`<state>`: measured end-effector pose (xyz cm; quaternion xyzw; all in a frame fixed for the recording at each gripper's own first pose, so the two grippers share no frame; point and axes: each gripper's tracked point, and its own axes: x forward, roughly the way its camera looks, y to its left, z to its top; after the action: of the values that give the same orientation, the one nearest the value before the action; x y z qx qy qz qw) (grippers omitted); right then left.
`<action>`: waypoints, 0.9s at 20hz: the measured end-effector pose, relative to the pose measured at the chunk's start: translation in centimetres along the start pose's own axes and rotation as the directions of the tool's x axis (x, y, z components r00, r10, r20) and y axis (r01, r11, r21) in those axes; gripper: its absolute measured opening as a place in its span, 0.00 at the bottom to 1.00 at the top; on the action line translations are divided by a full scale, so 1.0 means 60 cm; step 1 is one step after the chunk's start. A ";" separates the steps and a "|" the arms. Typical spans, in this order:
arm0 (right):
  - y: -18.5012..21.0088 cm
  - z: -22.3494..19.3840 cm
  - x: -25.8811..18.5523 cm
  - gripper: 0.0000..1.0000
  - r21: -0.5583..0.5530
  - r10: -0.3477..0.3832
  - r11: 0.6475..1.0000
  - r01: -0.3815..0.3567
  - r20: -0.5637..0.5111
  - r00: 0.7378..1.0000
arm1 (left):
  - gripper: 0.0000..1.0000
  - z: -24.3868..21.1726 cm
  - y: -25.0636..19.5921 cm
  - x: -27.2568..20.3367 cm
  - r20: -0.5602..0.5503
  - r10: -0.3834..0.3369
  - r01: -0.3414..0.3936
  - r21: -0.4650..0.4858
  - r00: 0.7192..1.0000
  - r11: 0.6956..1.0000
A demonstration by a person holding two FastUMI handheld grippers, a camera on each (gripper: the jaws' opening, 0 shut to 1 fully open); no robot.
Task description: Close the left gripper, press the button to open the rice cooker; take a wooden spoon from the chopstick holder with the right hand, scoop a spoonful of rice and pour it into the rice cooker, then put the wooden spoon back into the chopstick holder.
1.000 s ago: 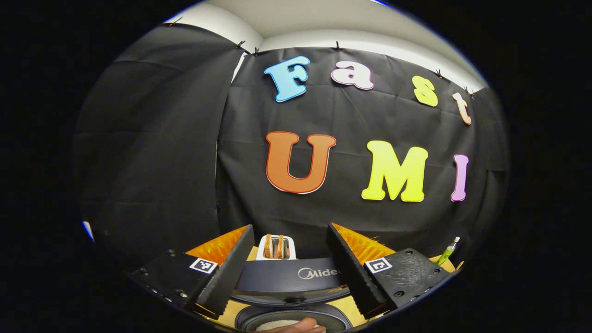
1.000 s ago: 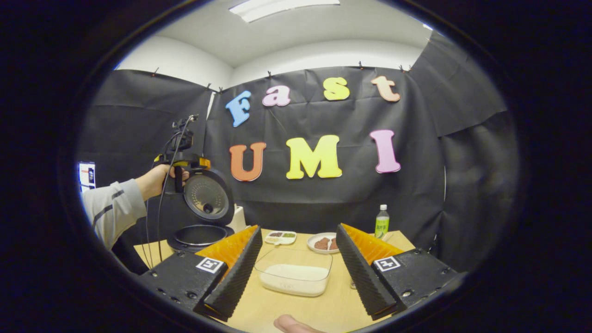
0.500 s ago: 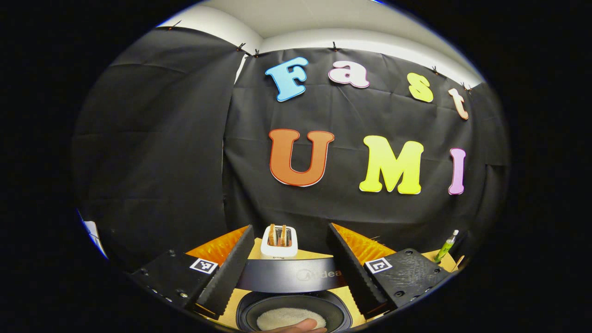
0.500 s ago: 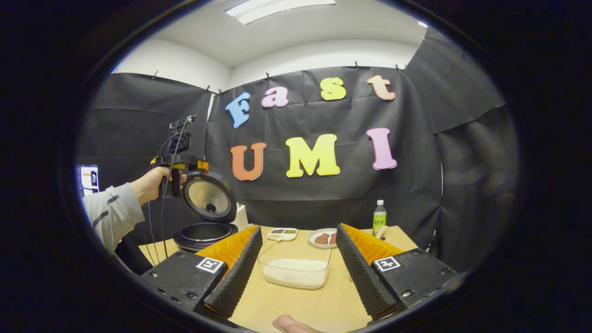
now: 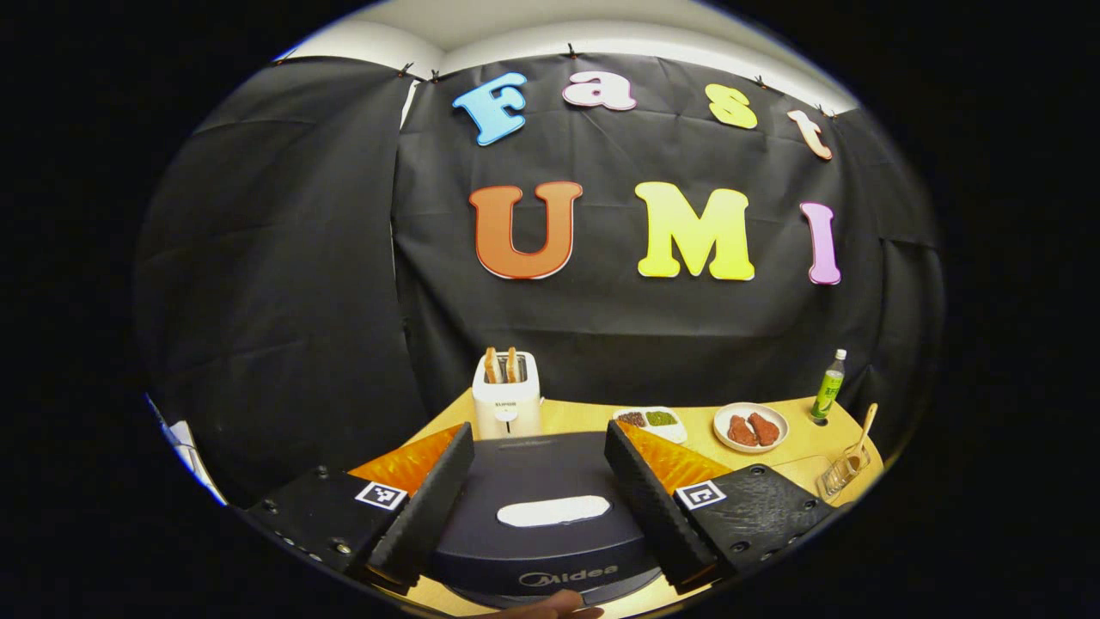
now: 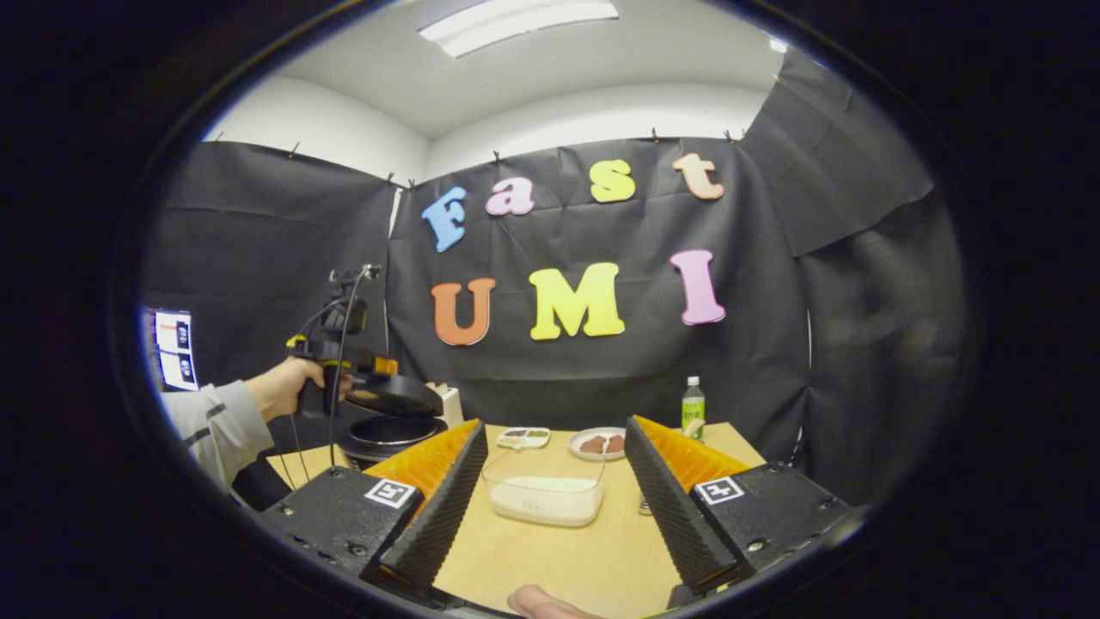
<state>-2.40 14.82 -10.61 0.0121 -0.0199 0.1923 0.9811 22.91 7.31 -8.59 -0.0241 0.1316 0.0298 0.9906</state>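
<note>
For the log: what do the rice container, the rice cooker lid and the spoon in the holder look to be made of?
Rice container: clear plastic, likely; the rice shows through its walls. Rice cooker lid: dark, smooth moulded plastic by its soft sheen, though coated metal is possible. Spoon: pale wood by its tan, matte look, standing in a see-through holder, glass or clear plastic.

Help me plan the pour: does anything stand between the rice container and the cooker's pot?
Yes. The lid lies low over the pot, almost shut, with the left gripper over it. Rice from the container could not go in until the lid is raised.
</note>
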 end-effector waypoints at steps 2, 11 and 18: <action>0.015 0.006 -0.013 1.00 -0.014 0.008 1.000 -0.008 0.013 1.000 | 0.96 -0.040 -0.006 -0.008 -0.014 -0.006 0.006 0.007 1.000 1.000; 0.106 0.008 -0.011 1.00 -0.067 0.090 0.994 -0.089 0.010 0.996 | 0.96 -0.109 -0.004 -0.022 -0.003 -0.015 0.015 -0.018 1.000 1.000; 0.121 -0.012 0.006 0.99 -0.070 0.095 0.993 -0.097 -0.032 0.995 | 0.97 -0.160 -0.011 -0.033 0.036 -0.041 0.041 0.010 0.999 0.999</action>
<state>-4.80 21.69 -11.19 -0.0267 -0.0135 0.2384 0.9707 18.56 6.03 -17.33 -0.0218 0.1135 0.0095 0.9933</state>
